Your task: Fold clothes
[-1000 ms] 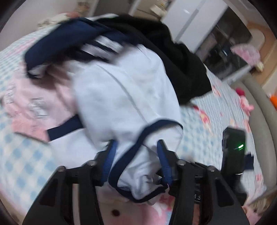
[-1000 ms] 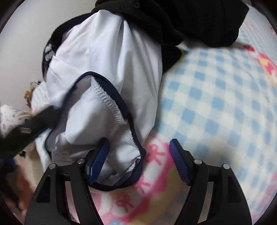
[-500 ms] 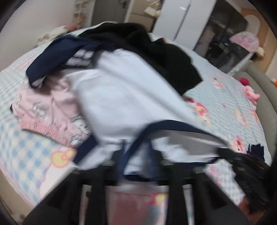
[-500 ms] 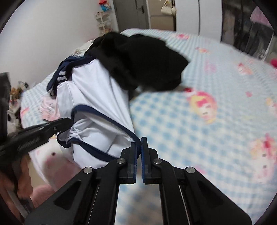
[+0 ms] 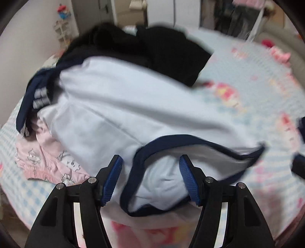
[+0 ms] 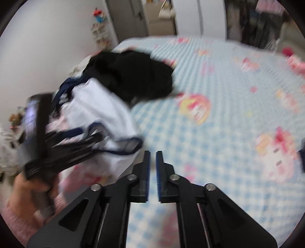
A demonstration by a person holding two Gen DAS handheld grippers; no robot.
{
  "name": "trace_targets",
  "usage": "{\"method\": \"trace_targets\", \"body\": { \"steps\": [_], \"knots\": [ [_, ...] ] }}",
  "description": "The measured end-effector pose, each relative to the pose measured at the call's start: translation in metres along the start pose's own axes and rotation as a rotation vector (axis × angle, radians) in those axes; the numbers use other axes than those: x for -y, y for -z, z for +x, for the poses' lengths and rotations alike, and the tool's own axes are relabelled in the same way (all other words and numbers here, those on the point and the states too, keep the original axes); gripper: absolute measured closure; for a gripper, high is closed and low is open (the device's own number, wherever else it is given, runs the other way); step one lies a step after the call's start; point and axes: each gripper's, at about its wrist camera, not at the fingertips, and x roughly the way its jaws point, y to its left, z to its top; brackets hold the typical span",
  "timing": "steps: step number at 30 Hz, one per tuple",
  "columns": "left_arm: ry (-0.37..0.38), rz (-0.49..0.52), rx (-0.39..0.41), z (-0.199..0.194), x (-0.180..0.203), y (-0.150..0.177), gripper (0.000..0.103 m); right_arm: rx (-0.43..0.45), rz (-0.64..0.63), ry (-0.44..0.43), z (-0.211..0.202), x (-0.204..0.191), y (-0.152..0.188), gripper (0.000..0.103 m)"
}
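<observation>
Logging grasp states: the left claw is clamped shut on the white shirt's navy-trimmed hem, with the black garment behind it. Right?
Not quite. In the left wrist view the left claw is open, its pads straddling the white shirt hem. The black garment does lie behind.

Left wrist view: sat low behind the left claw [image 5: 150, 177], looking forward and slightly down along its fingers, very near the white garment [image 5: 118, 112], which filled the middle of the frame.
Right wrist view: sat behind the right claw [image 6: 152, 172], facing across the bed [image 6: 228, 91] from higher and farther back, toward the far wardrobe doors [image 6: 200, 15].
Shared ground: both took in the white garment, the black garment [image 5: 162, 51] beyond it, the checked bed and the far wall.
Cross-sight: the right view caught the left claw at its left edge.
Sharpness: both were motion-blurred.
</observation>
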Motion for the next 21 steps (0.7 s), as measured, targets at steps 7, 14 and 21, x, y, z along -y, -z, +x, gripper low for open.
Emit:
{"method": "trace_targets", "body": {
  "steps": [7, 14, 21],
  "knots": [
    [-0.021, -0.26, 0.108, -0.016, -0.047, 0.027, 0.037, -0.074, 0.069, -0.14, 0.061, -0.018, -0.004, 0.048],
    [0.025, -0.438, 0.222, -0.026, -0.075, 0.037, 0.049, -0.095, 0.092, -0.221, 0.097, -0.038, -0.019, 0.037],
    [0.19, -0.463, 0.193, -0.01, -0.07, 0.042, 0.041, -0.106, 0.087, 0.091, 0.125, -0.019, -0.01, 0.085]
  ]
}}
